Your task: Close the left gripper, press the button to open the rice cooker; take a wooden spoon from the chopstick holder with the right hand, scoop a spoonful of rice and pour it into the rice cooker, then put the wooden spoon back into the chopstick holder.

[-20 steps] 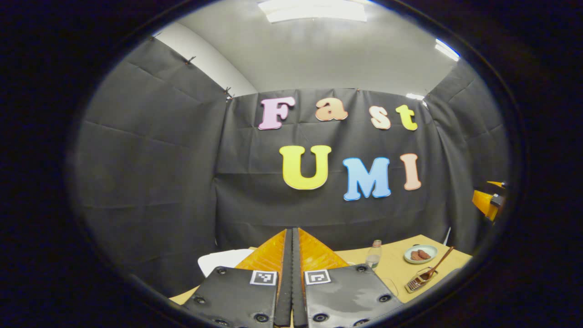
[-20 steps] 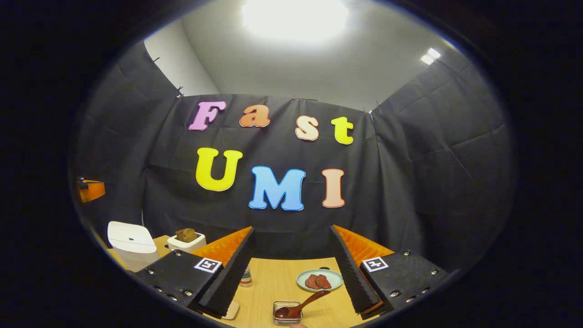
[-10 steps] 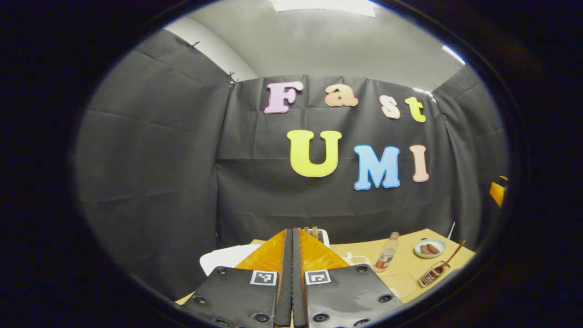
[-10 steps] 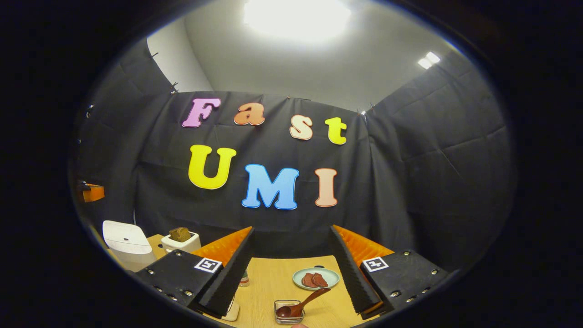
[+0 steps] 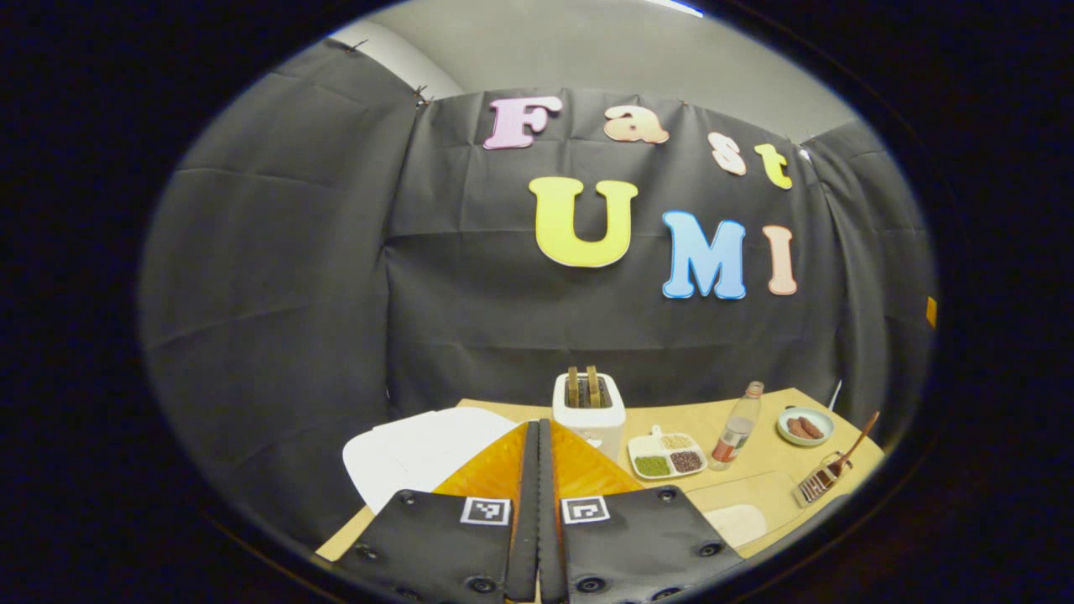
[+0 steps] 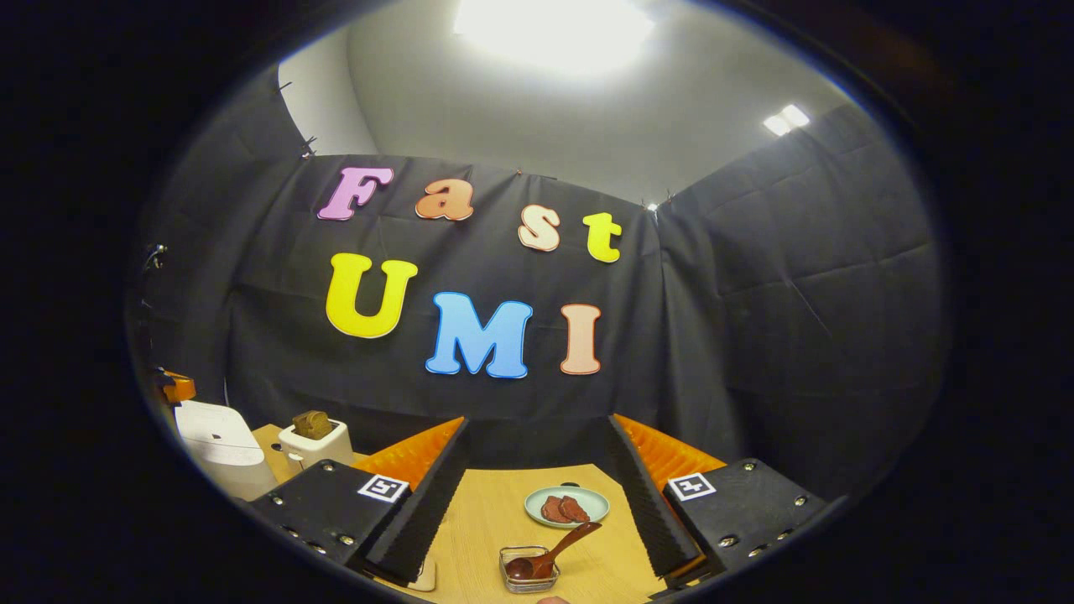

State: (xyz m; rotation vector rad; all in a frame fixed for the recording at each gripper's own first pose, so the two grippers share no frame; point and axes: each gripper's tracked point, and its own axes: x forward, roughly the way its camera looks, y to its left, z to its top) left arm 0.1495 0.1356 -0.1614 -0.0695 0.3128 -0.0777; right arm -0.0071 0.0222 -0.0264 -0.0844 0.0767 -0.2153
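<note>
In the left gripper view, the left tool (image 5: 538, 470) sits at 6 o'clock with its two fingers pressed flat together along their length and nothing between them. Directly beyond its tip, the white rice cooker (image 5: 419, 453) rests on the wooden bench (image 5: 755, 482) at roughly 7 o'clock, lid down. Farther along the bench, a white toaster (image 5: 589, 411) with two slices in its slots stands at 12 o'clock of the tool tip; a divided dish of grains (image 5: 667, 455) lies just to its right, then a bottle (image 5: 736, 426), then a plate of brown food (image 5: 805, 424) toward 3 o'clock. The chopstick holder (image 5: 821, 485) sits near the bench edge at 4 o'clock, with the wooden spoon (image 5: 856, 438) leaning out of it. In the right gripper view, the right tool (image 6: 537, 495) is spread wide and grips nothing. Between its fingers, nearest the camera, the chopstick holder (image 6: 529, 569) carries the wooden spoon (image 6: 554, 549), handle pointing toward 2 o'clock. Just beyond lies the plate of brown food (image 6: 566, 506). At 9 o'clock stand the toaster (image 6: 312, 438) and the rice cooker (image 6: 220, 445).
</note>
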